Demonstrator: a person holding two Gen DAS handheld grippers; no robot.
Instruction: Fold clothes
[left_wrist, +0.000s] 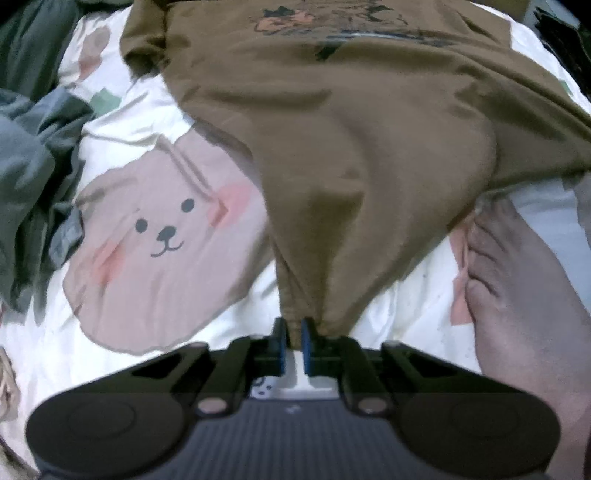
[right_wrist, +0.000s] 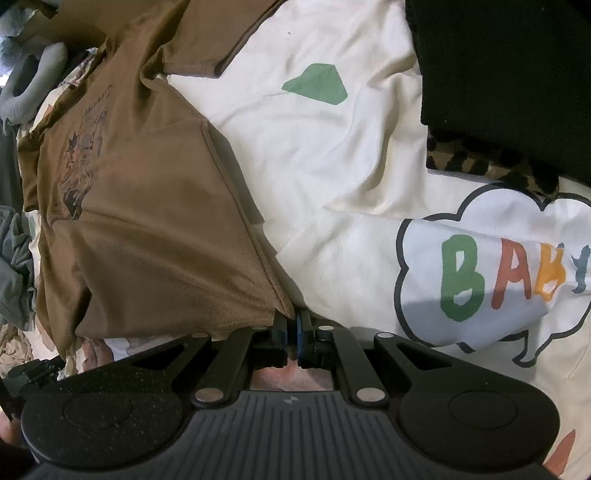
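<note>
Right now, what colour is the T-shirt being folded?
Brown T-shirt with a chest graphic; clearest in the right wrist view.

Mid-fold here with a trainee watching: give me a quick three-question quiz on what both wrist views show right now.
1. True or false: the left gripper is pinching the brown T-shirt.
2. Which part of the shirt do the right gripper fingers hold? A) the collar B) a corner of the hem C) a sleeve cuff
3. What word is printed in the cloud shape on the bedsheet in the right wrist view?

Key: 1. True, a bunched fold of fabric sits between its fingers. 2. B, the stitched corner. 3. The letters read BABY, though the last one is cut off by a fold.
</note>
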